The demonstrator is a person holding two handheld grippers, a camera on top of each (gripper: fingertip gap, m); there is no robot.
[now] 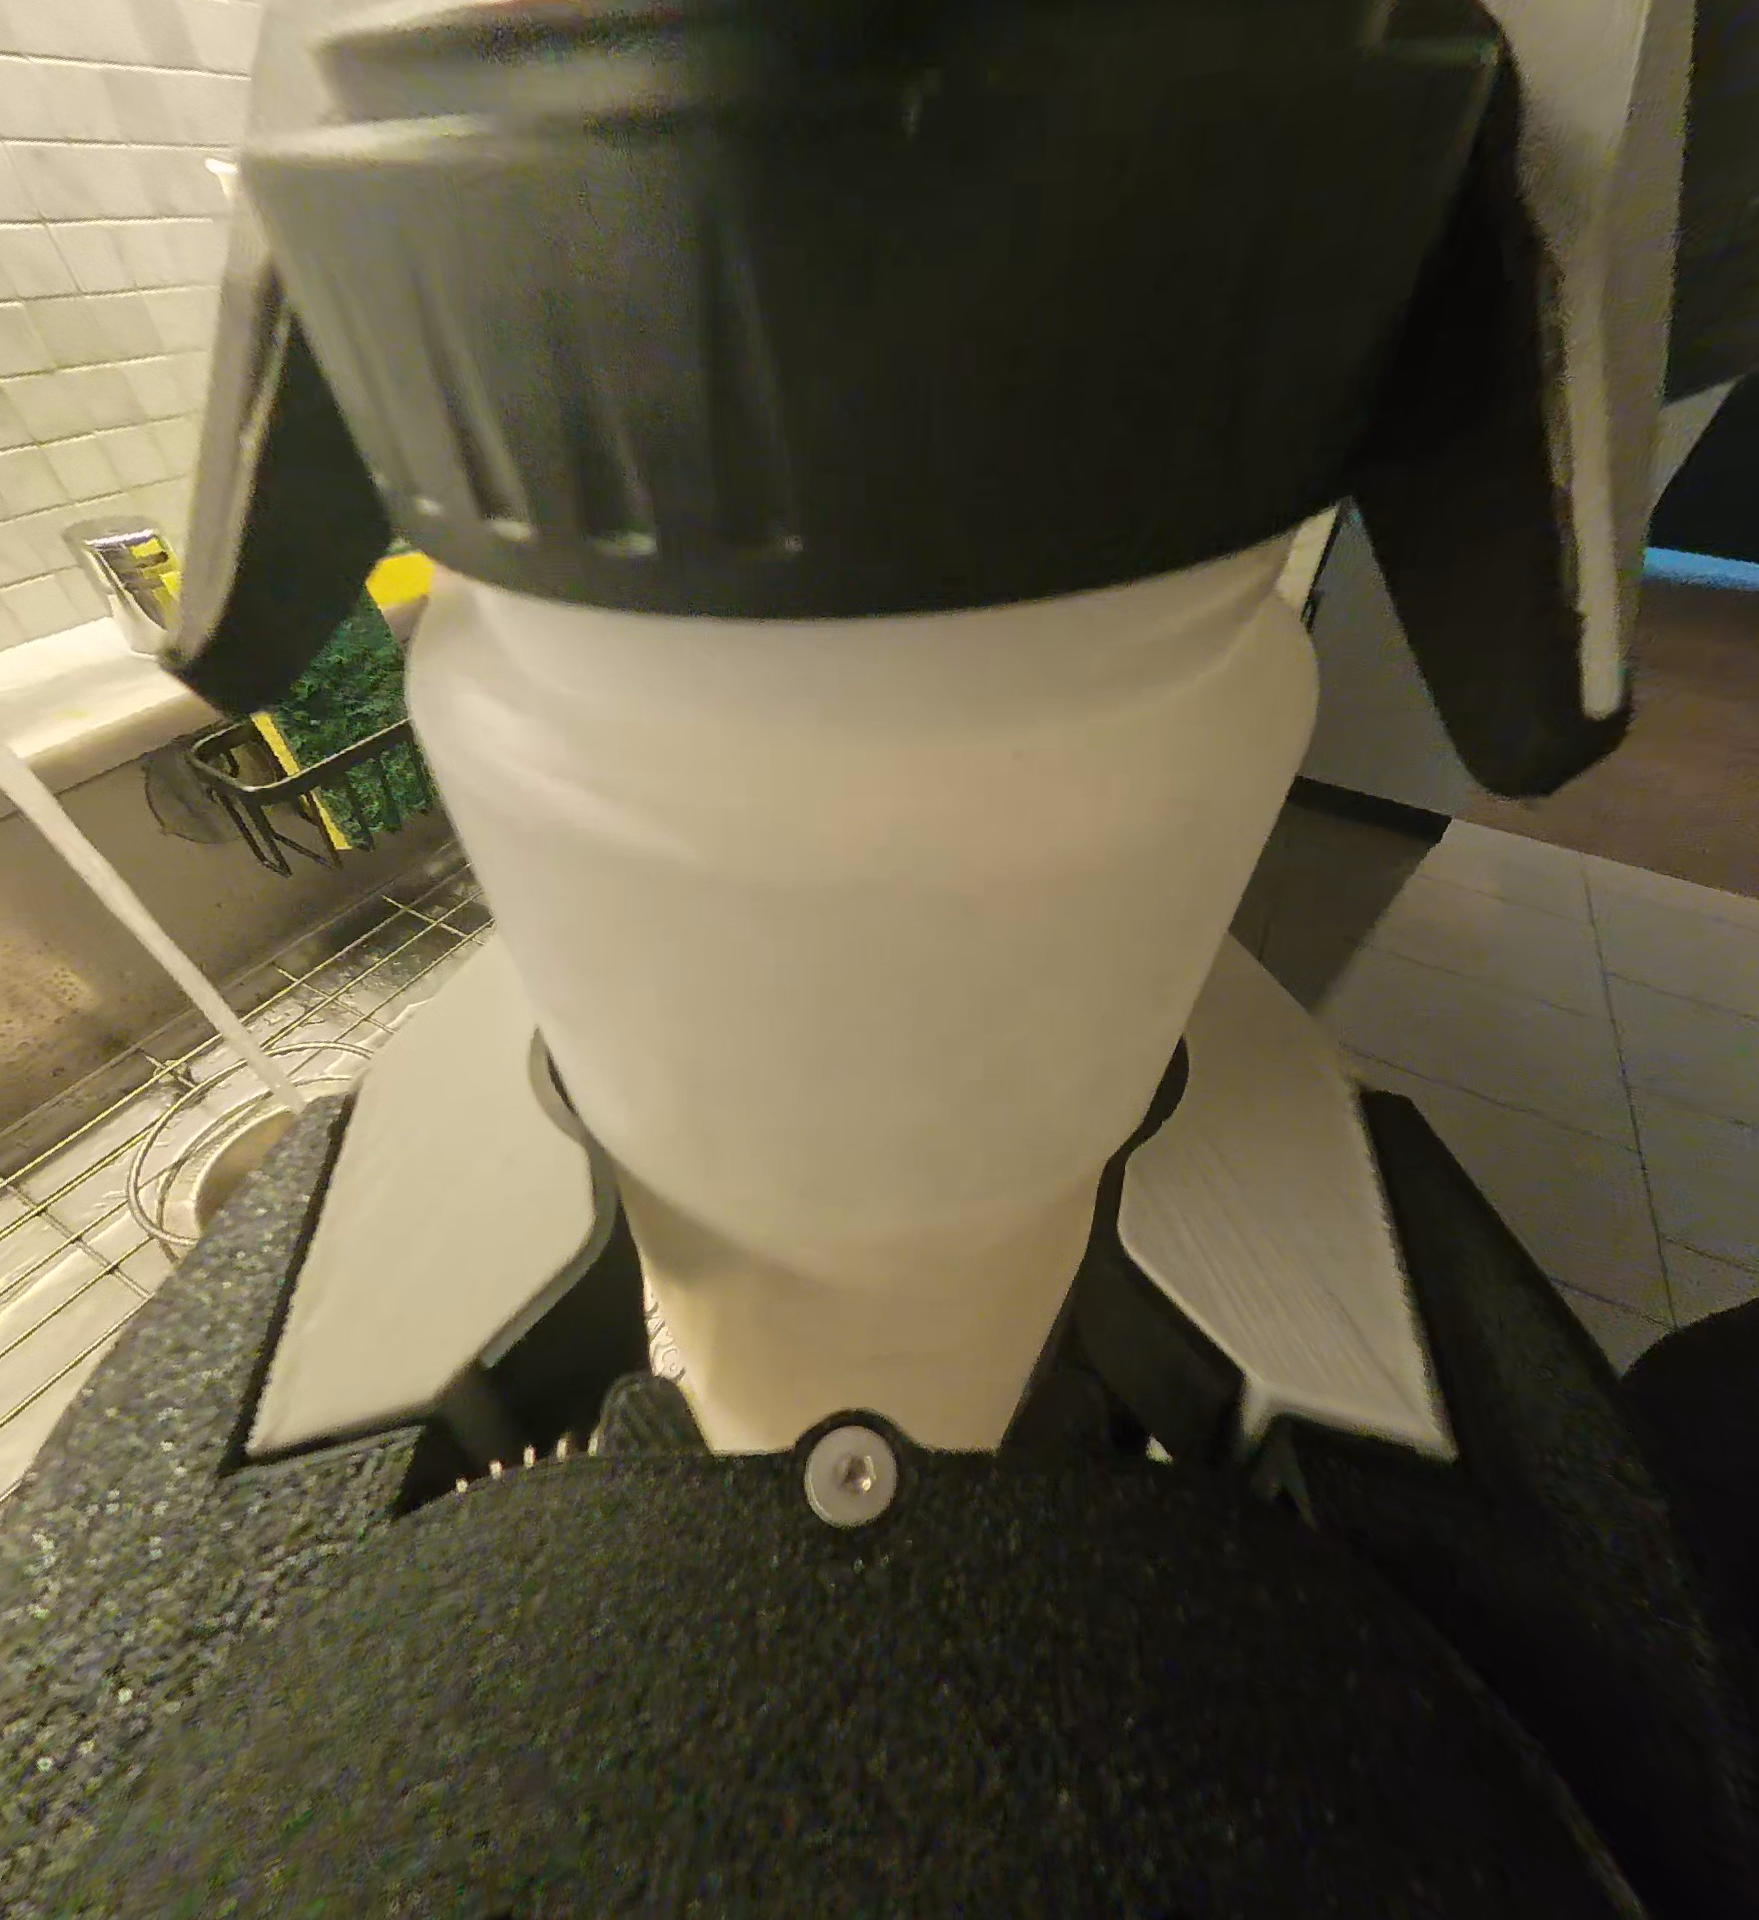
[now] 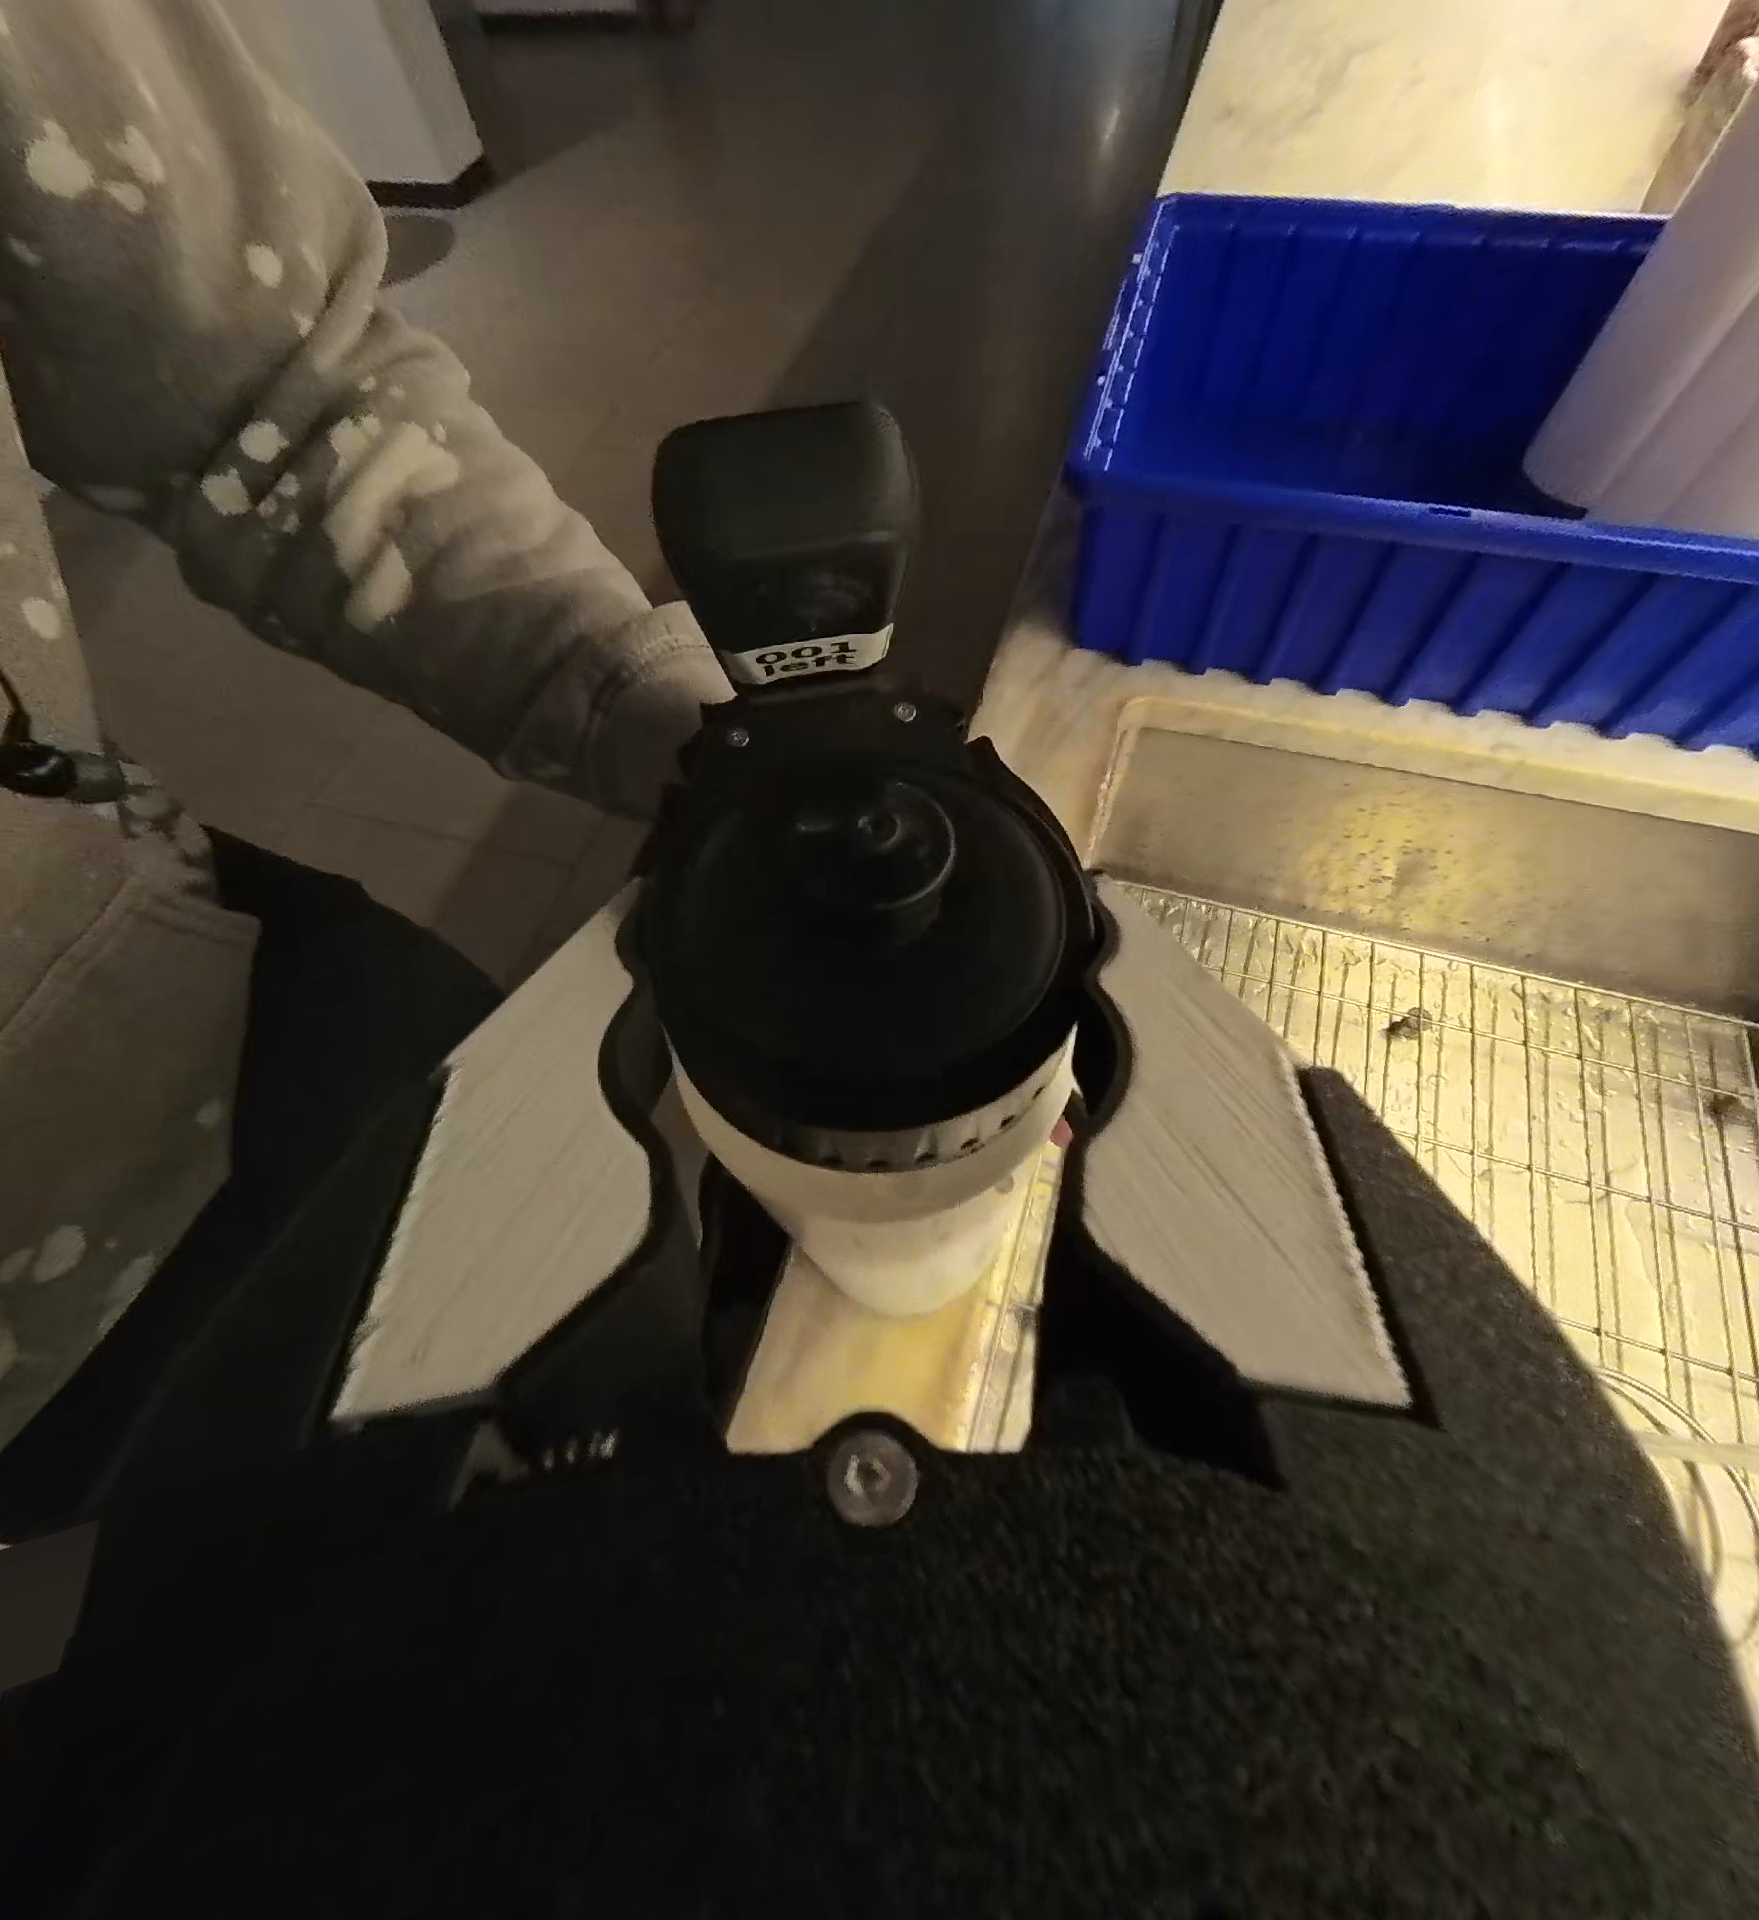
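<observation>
A white plastic bottle [image 1: 854,883] with a ribbed black cap [image 1: 802,312] is held over a steel sink. My left gripper [image 1: 854,1195] is shut on the bottle's white body. My right gripper [image 2: 864,1039] comes from the opposite side and its fingers [image 1: 272,540] clamp the cap on both sides. In the right wrist view the cap [image 2: 854,935] with its spout sits between my right fingers [image 2: 522,1195]. The white body [image 2: 885,1216] shows under it, and the left gripper [image 2: 802,727] with its camera shows behind it.
Water runs in a stream [image 1: 75,831] into the sink, onto a wire rack [image 2: 1426,1091]. A black caddy with a green and yellow sponge [image 1: 355,727] hangs on the sink wall. A blue bin [image 2: 1374,582] and a paper roll [image 2: 1737,312] stand on the counter. A person's sleeve [image 2: 335,468] is on the left.
</observation>
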